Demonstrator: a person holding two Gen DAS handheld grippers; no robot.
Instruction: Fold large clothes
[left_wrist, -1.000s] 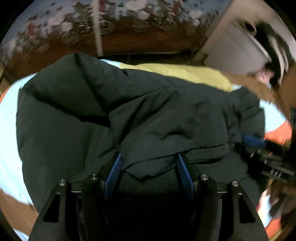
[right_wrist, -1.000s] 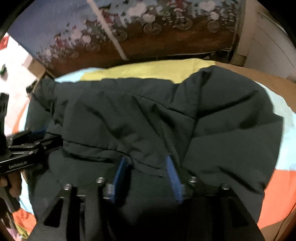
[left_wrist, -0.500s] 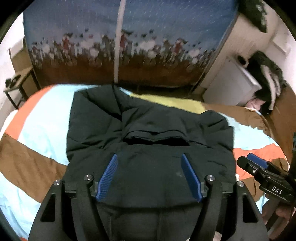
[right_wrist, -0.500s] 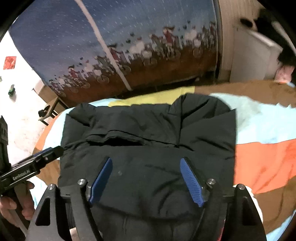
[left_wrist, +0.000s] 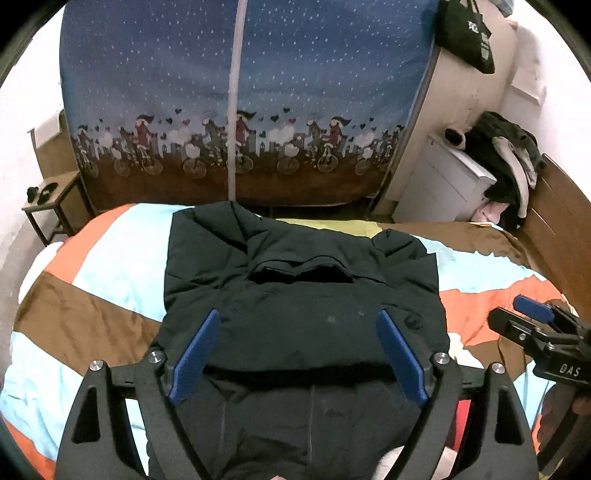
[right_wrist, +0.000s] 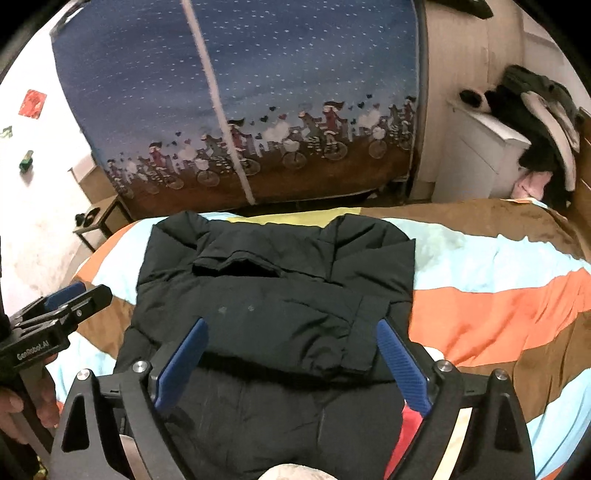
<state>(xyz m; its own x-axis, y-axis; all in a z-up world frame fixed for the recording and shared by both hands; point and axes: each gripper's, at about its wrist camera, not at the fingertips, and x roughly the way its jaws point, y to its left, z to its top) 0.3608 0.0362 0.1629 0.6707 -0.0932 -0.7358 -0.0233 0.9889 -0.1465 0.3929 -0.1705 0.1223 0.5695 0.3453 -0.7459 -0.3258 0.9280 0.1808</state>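
Observation:
A large black padded jacket (left_wrist: 299, 306) lies folded on the striped bedspread (left_wrist: 110, 266), its lower part doubled up over its upper part. In the right wrist view the same jacket (right_wrist: 277, 295) fills the middle. My left gripper (left_wrist: 297, 347) hangs above the jacket's near half, jaws opening, nothing between the blue pads. My right gripper (right_wrist: 291, 356) likewise hovers over the folded edge, jaws opening and empty. Each gripper shows at the edge of the other's view: the right gripper (left_wrist: 535, 328) at right, the left gripper (right_wrist: 62, 306) at left, held by a hand.
A blue printed fabric wardrobe (left_wrist: 236, 110) stands beyond the bed's far edge. A white cabinet (left_wrist: 443, 181) with a pile of clothes (left_wrist: 506, 158) sits at the right, by the wooden headboard (left_wrist: 554, 229). A small side table (left_wrist: 51, 203) stands at left.
Both grippers let go of the jacket's hem, opened wide, and rose back away from it. The jacket now lies folded on the bed and looks smaller in both views.

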